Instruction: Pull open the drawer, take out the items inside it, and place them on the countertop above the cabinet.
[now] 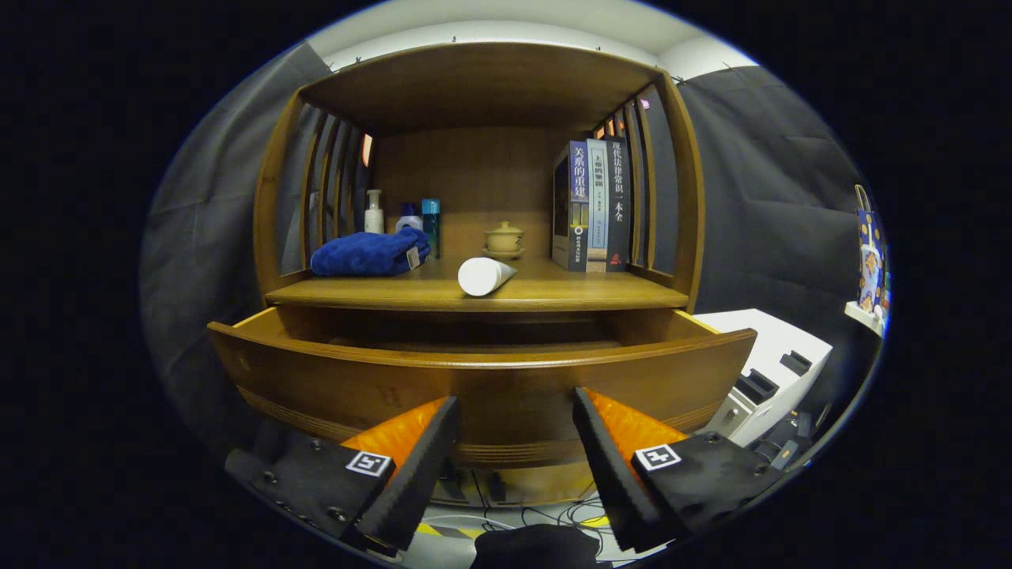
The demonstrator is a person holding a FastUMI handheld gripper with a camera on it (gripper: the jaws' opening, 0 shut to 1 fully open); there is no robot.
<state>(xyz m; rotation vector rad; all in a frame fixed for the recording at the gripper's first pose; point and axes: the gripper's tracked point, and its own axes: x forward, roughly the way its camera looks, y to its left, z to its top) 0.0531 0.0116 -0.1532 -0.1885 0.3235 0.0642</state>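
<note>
The drawer is standing pulled open, a white tube lying on the countertop, while the gripper is hanging spread and empty.

Wooden drawer pulled open — inside hidden; white tube lies on countertop above

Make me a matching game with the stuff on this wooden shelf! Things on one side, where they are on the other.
Things:
1. folded blue towel
2. white tube lying on its side
3. small tan lidded pot
4. upright row of books

Places:
A. far back, in the middle
B. right end of the shelf
C. left end, before the bottles
D. near the front edge, above the open drawer

Pairs: 1-C, 2-D, 3-A, 4-B

The gripper hangs open before the drawer.
</note>
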